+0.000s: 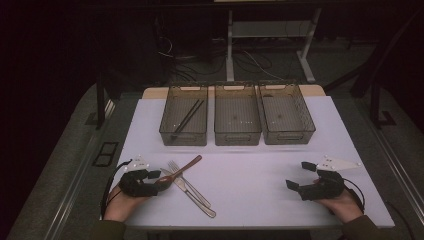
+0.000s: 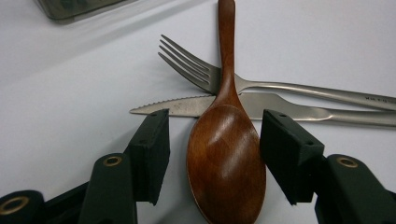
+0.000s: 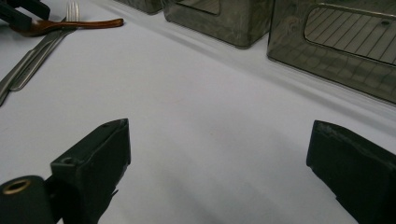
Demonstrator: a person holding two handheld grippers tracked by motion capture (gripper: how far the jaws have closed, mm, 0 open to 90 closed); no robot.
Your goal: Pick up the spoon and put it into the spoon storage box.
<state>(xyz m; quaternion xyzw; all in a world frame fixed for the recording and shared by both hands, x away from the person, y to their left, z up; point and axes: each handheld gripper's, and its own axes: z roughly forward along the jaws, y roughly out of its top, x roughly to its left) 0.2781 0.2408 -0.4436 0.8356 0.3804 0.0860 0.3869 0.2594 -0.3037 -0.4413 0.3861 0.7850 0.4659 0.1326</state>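
The left tongs (image 2: 215,154) stood open astride the wooden spoon (image 2: 226,158), a light, stiff, smooth piece best pinched across its bowl edges; the right tongs (image 3: 219,168) stood open and empty.

The middle of the worktop (image 1: 250,185) lies bare between the two hand-held grippers, giving wide passage from the near edge up to the row of three bins (image 1: 237,114) that blocks the far side. At the near left, a wooden spoon (image 2: 226,154), a fork (image 2: 205,74) and a knife (image 2: 187,106) lie crossed and touching. The left bin holds chopsticks (image 1: 188,118); the others offer open room from above.
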